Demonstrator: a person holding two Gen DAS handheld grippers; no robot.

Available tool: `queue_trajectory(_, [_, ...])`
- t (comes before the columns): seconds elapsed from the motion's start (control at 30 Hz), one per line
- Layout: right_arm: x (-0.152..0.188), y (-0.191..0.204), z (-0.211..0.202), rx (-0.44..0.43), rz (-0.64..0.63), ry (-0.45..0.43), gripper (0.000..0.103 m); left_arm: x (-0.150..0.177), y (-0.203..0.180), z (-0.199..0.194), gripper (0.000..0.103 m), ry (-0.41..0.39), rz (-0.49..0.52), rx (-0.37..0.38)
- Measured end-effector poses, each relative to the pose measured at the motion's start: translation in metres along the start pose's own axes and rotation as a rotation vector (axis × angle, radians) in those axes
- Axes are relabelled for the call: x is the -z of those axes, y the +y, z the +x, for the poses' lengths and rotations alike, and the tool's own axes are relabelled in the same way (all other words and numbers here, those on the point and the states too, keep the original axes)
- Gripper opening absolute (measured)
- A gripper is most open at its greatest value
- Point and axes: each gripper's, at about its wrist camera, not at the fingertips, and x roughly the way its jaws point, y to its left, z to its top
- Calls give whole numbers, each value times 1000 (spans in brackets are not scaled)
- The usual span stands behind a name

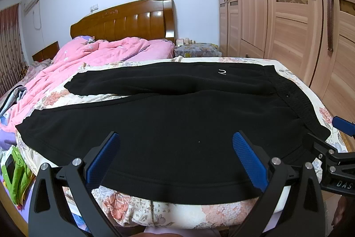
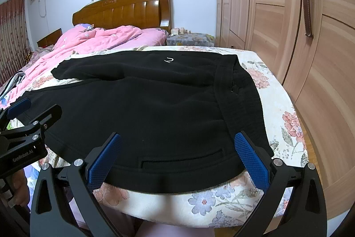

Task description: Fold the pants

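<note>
Overhead, one pants [image 1: 168, 126] pair, two splayed hand-held grippers: left hand-held gripper [image 1: 176, 139], right hand-held gripper [image 2: 177, 140].

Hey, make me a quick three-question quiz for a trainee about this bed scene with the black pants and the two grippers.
1. True or false: the black pants are already folded in half, one leg on top of the other.
2. Multiple choice: the waistband lies toward (A) the wardrobe, (B) the pink quilt, (C) the headboard.
3. Short answer: what are the left hand-held gripper and right hand-held gripper holding?

Key
1. False; the two legs lie side by side, spread flat on the floral bedspread.
2. A.
3. Nothing; both are open near the pants' near edge.
</note>
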Motion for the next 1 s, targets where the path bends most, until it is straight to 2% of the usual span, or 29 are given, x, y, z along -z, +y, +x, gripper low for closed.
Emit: queue_trajectory(1.0, [0,-3,2,-3,5,4,99,2,3,1,102,4,-1,0])
